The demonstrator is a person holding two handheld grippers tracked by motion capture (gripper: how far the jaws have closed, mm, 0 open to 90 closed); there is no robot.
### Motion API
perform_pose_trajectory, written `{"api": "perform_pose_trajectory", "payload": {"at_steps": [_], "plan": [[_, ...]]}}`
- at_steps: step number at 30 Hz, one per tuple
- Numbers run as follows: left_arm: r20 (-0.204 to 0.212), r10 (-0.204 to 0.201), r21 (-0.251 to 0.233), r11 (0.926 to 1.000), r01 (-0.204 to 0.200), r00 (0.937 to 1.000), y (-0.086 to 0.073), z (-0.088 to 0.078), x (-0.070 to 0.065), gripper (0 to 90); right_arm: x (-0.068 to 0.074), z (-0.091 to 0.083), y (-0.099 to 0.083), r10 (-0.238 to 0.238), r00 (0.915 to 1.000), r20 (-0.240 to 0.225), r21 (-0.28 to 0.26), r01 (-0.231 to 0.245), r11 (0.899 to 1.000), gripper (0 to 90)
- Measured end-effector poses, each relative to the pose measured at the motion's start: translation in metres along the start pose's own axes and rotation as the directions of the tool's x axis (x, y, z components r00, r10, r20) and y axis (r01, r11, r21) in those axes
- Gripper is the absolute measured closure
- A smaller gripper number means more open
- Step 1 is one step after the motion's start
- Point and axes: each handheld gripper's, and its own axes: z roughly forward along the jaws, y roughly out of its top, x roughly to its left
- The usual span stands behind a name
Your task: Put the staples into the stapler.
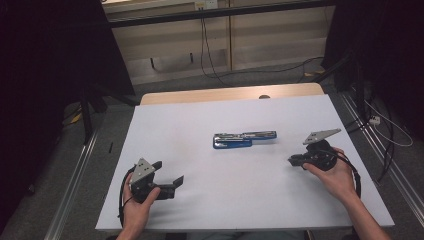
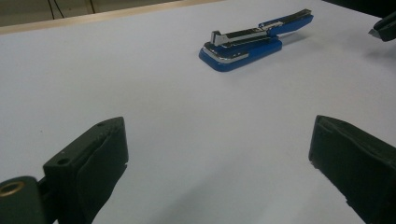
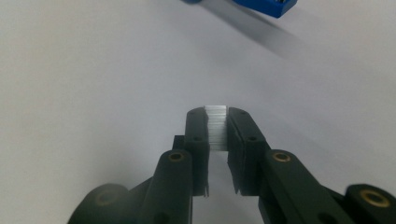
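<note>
**Staple strip pinched at right, stapler open at table centre**

At about 7 o'clock on the white table (image 1: 200, 200), the left gripper (image 1: 172, 175) sits in the person's left hand (image 1: 135, 207). Its jaws stand wide apart with nothing between them. They point toward 2 o'clock, across the bare sheet to the stapler. In the left gripper view the two black pads (image 2: 100, 158) rise from the bottom corners, well apart, and only white table shows between them.

The stapler (image 1: 244, 139) lies near the middle of the table, well clear of both grippers. It is blue with a silver metal rail. It is swung open: the base lies toward 9 o'clock and the top arm stretches out flat toward 3 o'clock, the two parts laid almost end to end. The left gripper view shows the stapler (image 2: 247, 44) at 1 o'clock, its silver channel facing up. The right gripper view catches just a blue corner of it (image 3: 266, 5) at the top edge.

At about 4 o'clock on the table, the right hand (image 1: 340, 175) holds the right gripper (image 1: 291, 160), which points toward 9 o'clock, its tips low over the sheet. Its jaws are nearly together and pinch a small white ribbed strip of staples (image 3: 216, 127). In the right gripper view the strip stands upright between the pads, its top just above the jaw tips. The tip of this gripper also shows in the left gripper view at 2 o'clock (image 2: 384, 29).
</note>
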Motion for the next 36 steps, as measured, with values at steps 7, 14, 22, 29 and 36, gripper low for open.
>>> {"api": "perform_pose_trajectory", "payload": {"at_steps": [7,14,22,29,36], "plan": [[0.001,-0.004,0.0,1.0,0.004,1.0,0.0,0.001,0.0,4.8,0.002,-0.001,0.005,0.013,0.9999,-0.003,-0.04,-0.013,0.999,79.3],[-0.003,0.0,0.006,1.0,0.0,1.0,-0.001,0.002,0.001,4.8,0.007,-0.001,0.014,-0.054,0.9985,-0.013,-0.047,0.053,0.997,79.4],[-0.007,0.002,0.012,0.9999,-0.002,1.0,-0.001,0.004,0.001,4.8,0.011,0.002,0.024,-0.085,0.9958,-0.035,-0.092,0.082,0.992,79.3],[-0.003,0.013,0.017,0.9998,-0.013,0.9999,-0.001,0.006,-0.002,4.8,0.012,0.007,0.034,-0.109,0.9933,-0.04,-0.105,0.104,0.989,79.3],[-0.006,0.012,0.016,0.9998,-0.012,0.9999,-0.001,0.005,-0.001,4.8,0.014,0.008,0.042,-0.116,0.9924,-0.04,-0.125,0.111,0.986,79.4]]}}
